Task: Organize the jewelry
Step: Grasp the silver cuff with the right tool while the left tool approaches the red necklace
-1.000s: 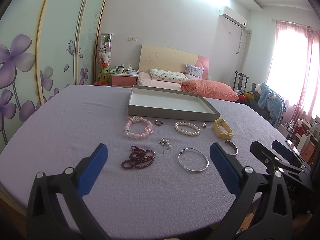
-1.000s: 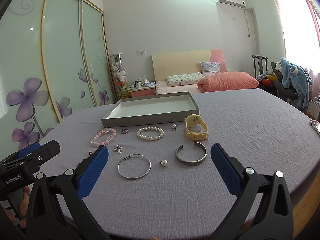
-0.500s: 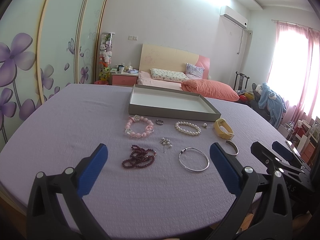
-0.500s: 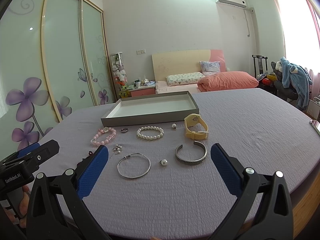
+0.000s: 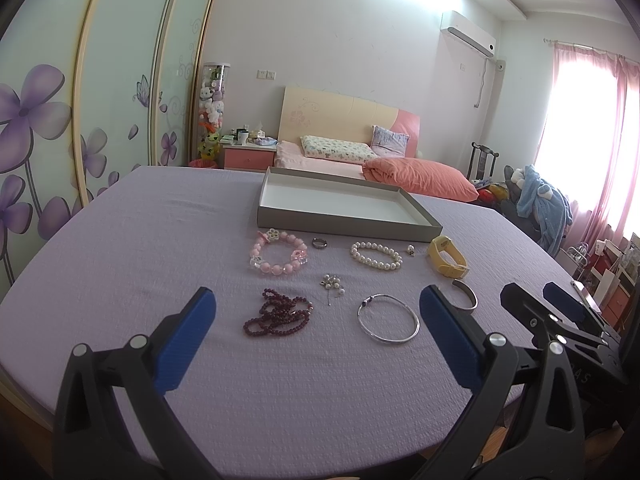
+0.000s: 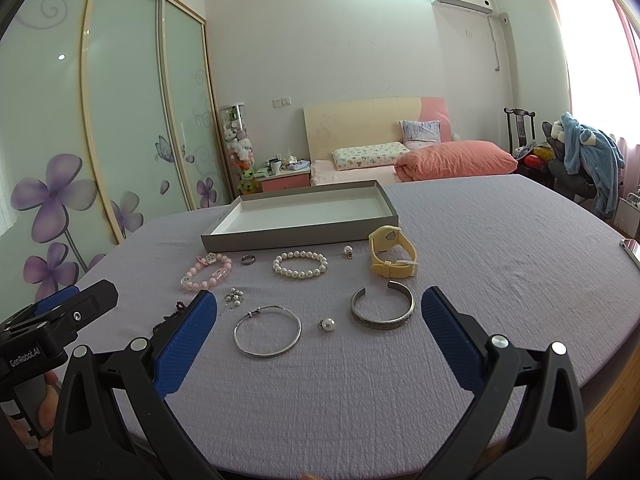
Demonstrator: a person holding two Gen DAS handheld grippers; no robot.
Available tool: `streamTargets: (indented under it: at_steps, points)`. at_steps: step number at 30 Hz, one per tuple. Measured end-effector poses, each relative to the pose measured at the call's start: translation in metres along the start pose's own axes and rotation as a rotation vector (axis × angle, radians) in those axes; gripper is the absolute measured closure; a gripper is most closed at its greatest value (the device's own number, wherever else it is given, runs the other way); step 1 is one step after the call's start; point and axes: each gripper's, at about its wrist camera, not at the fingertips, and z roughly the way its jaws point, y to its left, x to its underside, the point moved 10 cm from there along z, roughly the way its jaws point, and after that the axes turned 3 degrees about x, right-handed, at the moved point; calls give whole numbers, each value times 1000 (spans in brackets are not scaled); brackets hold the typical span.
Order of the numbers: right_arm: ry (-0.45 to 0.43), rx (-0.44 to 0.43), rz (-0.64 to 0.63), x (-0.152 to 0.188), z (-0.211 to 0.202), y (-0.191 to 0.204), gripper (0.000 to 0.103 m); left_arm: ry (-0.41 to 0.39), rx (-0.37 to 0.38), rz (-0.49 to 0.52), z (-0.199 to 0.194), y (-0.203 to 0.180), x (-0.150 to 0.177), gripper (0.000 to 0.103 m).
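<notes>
Nothing had shifted over the last second: both the left gripper (image 5: 316, 320) and right gripper (image 6: 318, 320) hung with fingers wide, empty. The jewelry, including the silver bangle (image 6: 267, 331), lay on the bench before the bare tray (image 6: 304, 236), so sorting hadn't started.

Left gripper (image 5: 316, 312) and right gripper (image 6: 320, 312) side by side, jaws wide apart.
</notes>
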Motion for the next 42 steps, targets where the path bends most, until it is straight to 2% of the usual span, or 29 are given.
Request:
streamTargets:
  at_steps: [6,11,18,27,32,38,42]
  points:
    - [42,26,27,9,14,-19,1,26,-23,-10,8,4,10,2]
    - [150,72,63,21,41,-39,1,72,-58,-30,19,18,18,2]
    - [304,118,45,41,71,-45,1,133,-87,-59,36,35,27,2]
    - [406,216,33,47,97,-61,1,186,-79,-82,56,49,37,2]
    - [466,219,34,55,103,-58,9,197,-81,-96,60,54,39,2]
    - [475,234,1,51,105,-52,16,219,-67,-109,67,58,42,2]
    - [474,221,1,48,110,-50,26,227,-51,-110,71,58,42,2]
